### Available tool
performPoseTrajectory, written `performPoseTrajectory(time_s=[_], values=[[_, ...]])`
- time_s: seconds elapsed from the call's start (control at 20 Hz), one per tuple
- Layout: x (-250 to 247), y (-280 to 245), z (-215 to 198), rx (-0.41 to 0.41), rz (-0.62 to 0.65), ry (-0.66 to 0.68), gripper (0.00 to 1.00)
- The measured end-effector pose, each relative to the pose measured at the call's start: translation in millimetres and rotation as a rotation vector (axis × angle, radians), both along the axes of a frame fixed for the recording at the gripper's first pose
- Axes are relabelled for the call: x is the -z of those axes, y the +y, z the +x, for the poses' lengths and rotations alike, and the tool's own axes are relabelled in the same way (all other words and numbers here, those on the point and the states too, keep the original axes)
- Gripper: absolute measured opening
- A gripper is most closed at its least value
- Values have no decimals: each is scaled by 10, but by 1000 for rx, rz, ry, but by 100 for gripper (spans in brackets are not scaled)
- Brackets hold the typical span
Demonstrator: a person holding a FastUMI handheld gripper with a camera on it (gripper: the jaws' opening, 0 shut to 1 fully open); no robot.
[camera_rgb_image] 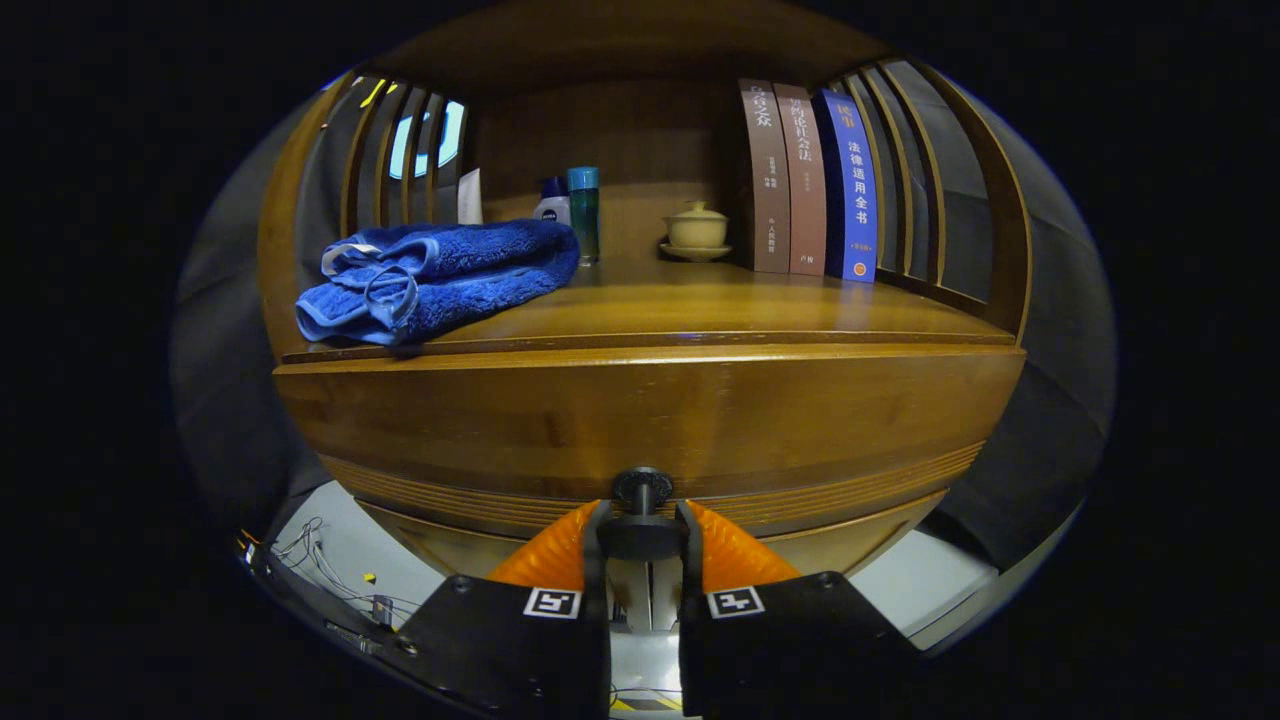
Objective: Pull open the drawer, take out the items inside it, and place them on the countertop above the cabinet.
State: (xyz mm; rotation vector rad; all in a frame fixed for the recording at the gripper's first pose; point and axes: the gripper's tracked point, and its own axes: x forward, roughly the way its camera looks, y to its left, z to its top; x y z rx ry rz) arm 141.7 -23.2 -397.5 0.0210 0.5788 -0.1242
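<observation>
Two risks stood out at this moment. First, the grip on the drawer knob [642, 488] looked shallow: the gripper [642, 530] had its fingers closed narrowly on the knob's dark disc, one finger on each side, and a pull that ran off-axis could have let the round knob slip out from between them. Second, a drawer that stuck and then gave suddenly could have jerked the cabinet, and the things on the countertop [700, 300] above and beyond the fingers might have been shaken: the blue towel [440, 275], up and to the left of the fingers, already overhung the front edge a little, and the lidded cup [696, 230] on its saucer sat farther back, with the bottles [572, 208] to its left and the standing books [808, 180] to its right.

The drawer front [640, 410] lay directly ahead of the fingers and appeared fully closed, so whatever was inside was hidden. Only a small gap remained between the fingers, taken up by the knob; both seemed to press on it, though the contact itself was partly hidden by the disc.
</observation>
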Motion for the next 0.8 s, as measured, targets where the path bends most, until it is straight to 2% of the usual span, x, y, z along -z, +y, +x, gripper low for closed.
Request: performPoseTrajectory(time_s=[0.25, 0.8], values=[[-20, 15, -135, 4, 7, 19, 31], [-185, 101, -1117, 14, 36, 84, 31]])
